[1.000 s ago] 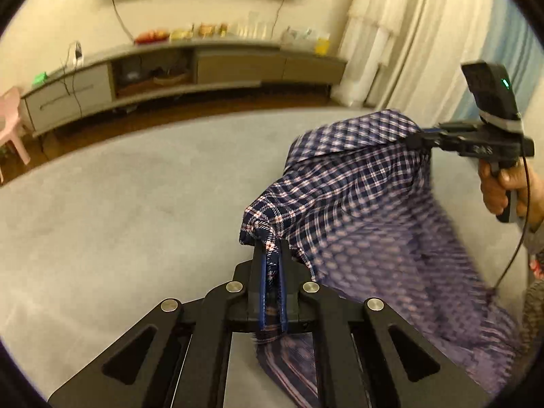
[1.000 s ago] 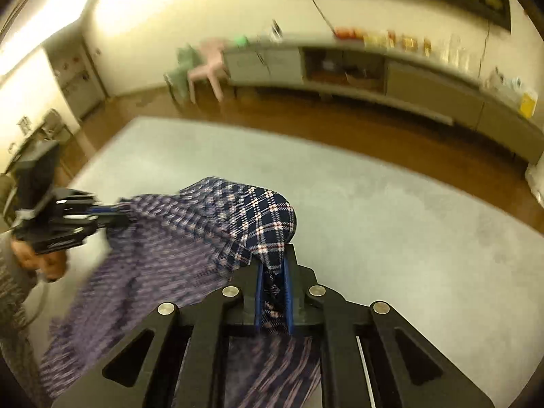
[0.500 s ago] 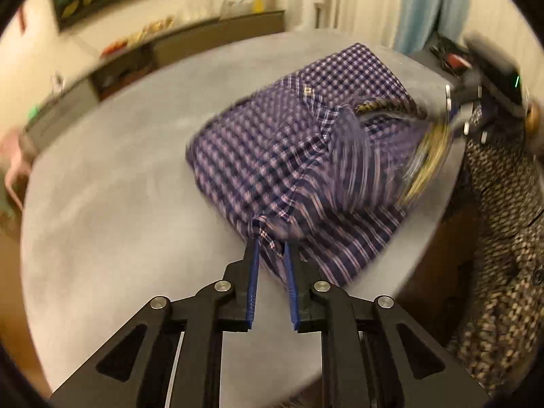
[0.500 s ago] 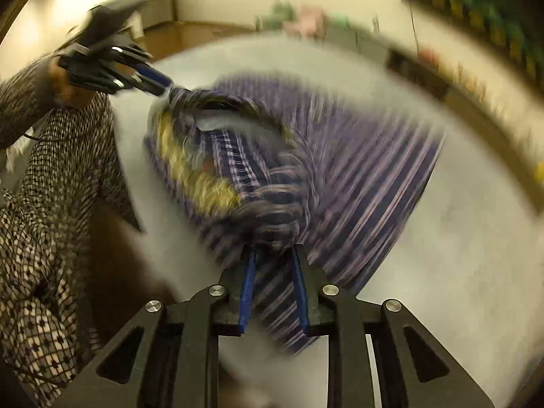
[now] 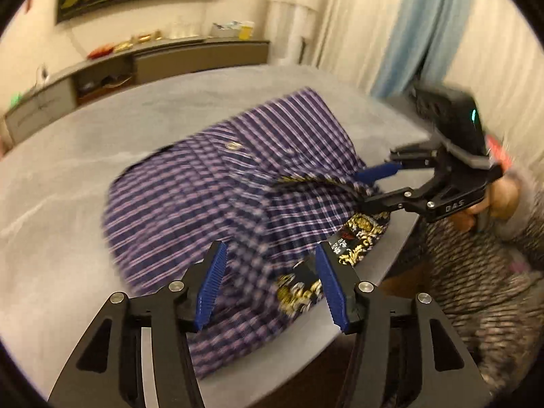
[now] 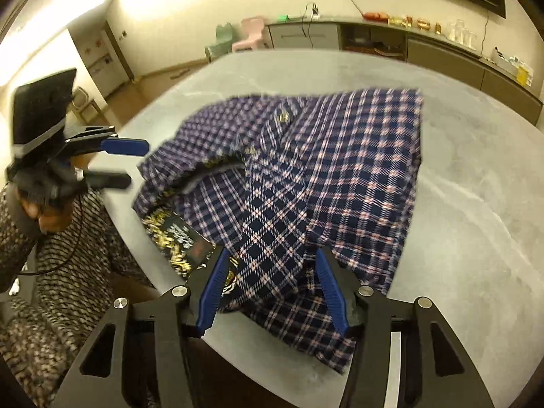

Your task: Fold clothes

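A navy plaid shirt (image 5: 221,187) (image 6: 340,170) lies folded on the round grey table (image 5: 61,204) (image 6: 476,221). Its collar, with gold-and-black lining and a label (image 5: 357,234) (image 6: 180,234), sits at the table's near edge. My left gripper (image 5: 273,289) (image 6: 132,163) hovers over the collar end, its jaws opening; cloth shows between them but the pads do not press it. My right gripper (image 6: 272,292) (image 5: 369,188) stands over the shirt's near fold, its jaws also opening and clear of the cloth.
The table's edge (image 5: 340,333) runs just under both grippers, with a person's patterned garment (image 6: 68,255) close behind it. A long sideboard (image 5: 153,64) stands along the far wall, curtains (image 5: 391,34) to its right, and small chairs (image 6: 251,35) beside it.
Both grippers, shut on the shirt's edge and holding it up a second ago, swept it toward the table's near edge, laid it down and opened. The cloth now rests folded on the table.
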A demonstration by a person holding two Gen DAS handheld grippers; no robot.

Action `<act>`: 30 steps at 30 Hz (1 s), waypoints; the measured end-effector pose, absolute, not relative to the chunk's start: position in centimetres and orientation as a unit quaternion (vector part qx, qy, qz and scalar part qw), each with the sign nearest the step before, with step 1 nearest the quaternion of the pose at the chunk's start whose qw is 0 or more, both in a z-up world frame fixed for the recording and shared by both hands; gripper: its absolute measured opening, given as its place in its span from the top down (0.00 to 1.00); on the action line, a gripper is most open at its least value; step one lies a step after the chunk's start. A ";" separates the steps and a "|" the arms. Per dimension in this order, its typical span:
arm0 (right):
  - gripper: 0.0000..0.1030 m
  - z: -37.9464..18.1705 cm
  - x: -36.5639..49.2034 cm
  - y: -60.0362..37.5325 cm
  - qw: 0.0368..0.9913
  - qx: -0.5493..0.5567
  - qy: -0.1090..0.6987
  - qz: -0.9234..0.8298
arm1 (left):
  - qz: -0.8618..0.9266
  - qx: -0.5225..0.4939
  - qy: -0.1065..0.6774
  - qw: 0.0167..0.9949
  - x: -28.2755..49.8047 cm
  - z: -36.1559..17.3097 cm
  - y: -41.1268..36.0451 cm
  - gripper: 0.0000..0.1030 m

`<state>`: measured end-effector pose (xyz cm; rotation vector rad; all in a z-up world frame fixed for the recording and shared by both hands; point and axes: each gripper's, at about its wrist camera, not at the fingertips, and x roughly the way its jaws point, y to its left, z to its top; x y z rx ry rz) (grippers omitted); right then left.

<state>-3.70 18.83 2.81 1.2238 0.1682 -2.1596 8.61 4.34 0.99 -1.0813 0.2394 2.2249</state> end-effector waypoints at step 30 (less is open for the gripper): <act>0.90 -0.2 -10.3 23.0 0.235 0.553 0.015 -0.799 | 0.809 -0.467 0.106 0.340 9.9 -3.2 17.5 0.42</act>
